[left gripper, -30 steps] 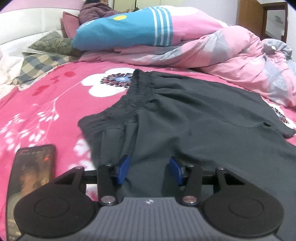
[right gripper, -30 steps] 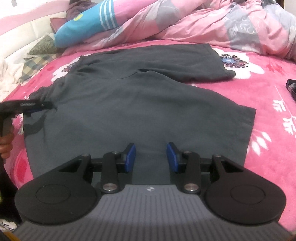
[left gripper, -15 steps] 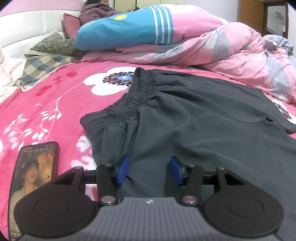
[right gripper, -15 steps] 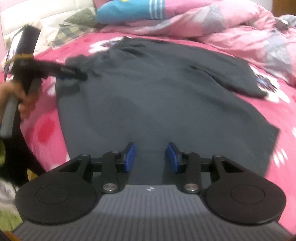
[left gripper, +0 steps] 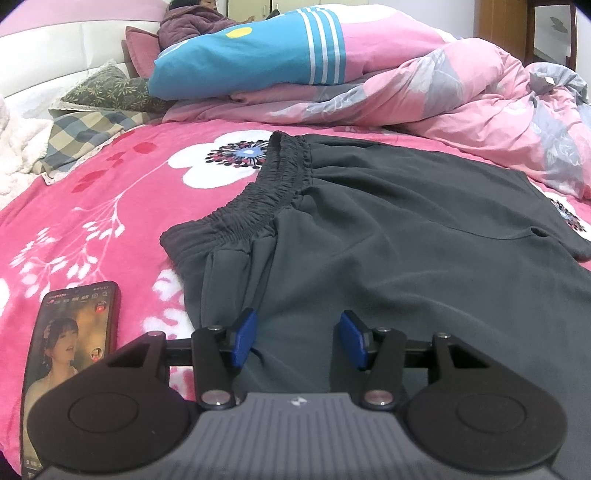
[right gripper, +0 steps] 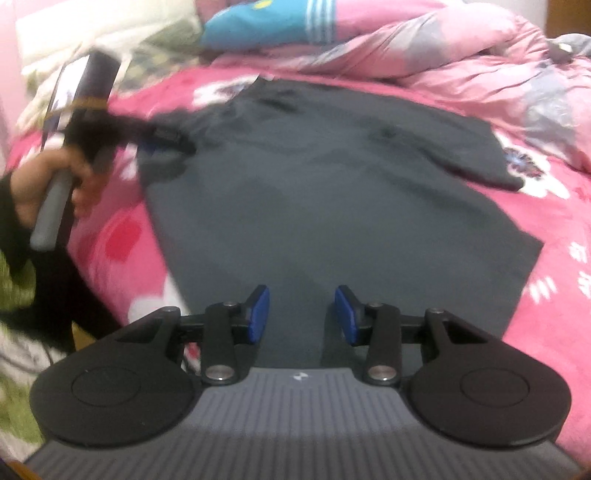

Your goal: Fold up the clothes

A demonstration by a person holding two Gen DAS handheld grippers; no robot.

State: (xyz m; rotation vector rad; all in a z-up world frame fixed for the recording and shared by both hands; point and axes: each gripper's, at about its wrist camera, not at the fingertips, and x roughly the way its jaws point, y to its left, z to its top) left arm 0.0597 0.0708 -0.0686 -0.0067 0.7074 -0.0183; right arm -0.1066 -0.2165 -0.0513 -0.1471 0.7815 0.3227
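A pair of dark grey shorts (left gripper: 406, 236) is spread flat on a bed covered by a pink floral blanket (left gripper: 110, 192). In the left wrist view the gathered elastic waistband (left gripper: 273, 192) is seen running from the near left corner up and away, with the two legs extending to the right. The left claw (left gripper: 299, 338) is held low over the near edge of the shorts, just below the waistband corner; its blue pads (left gripper: 243, 338) are set well apart and nothing is gripped between them. A phone (left gripper: 70, 354) with a lit screen is seen lying on the blanket to the left of the claw, just beside the shorts but not touching them.

In the right wrist view (blurred by motion) the right claw (right gripper: 301, 314) is held over the near hem of one leg, its blue pads likewise apart with only fabric seen beneath them. At the left of that view the other claw's handle is seen gripped by a hand (right gripper: 55, 184), its tip near the waistband corner of the shorts.

A rumpled pink and grey quilt (left gripper: 461, 96) is heaped along the far side of the bed, with a blue, white-striped pillow (left gripper: 251, 62) on top and checked and patterned cushions (left gripper: 92, 110) at the far left. A person in a purple jacket (left gripper: 188, 22) is partly seen behind the pillow.
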